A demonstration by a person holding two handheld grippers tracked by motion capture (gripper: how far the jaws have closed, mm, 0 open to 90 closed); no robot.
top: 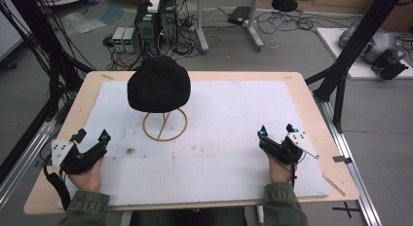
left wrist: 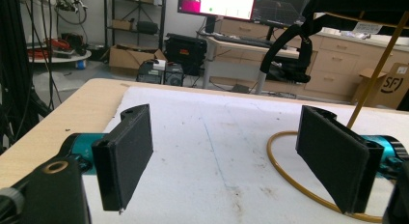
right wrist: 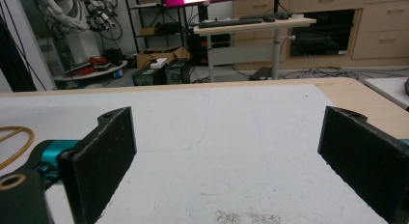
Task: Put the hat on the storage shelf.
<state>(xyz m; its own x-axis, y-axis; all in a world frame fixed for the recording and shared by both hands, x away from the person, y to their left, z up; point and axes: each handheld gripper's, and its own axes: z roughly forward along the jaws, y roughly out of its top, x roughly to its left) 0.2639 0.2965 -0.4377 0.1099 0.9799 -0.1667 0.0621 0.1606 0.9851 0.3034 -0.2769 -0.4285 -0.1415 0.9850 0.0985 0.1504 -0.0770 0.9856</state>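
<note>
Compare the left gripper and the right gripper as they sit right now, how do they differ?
The left gripper rests at the near left of the white mat, closer to the hat stand; the right gripper rests at the near right, farther from it. The left gripper view catches the stand's gold ring close beside its jaws; in the right gripper view that ring shows at the far edge. Both are open, hold nothing, and rest in a hand.

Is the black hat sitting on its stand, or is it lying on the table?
On its stand. The black hat sits above the white mat, on top of the gold wire stand, whose ring base rests on the mat.
</note>
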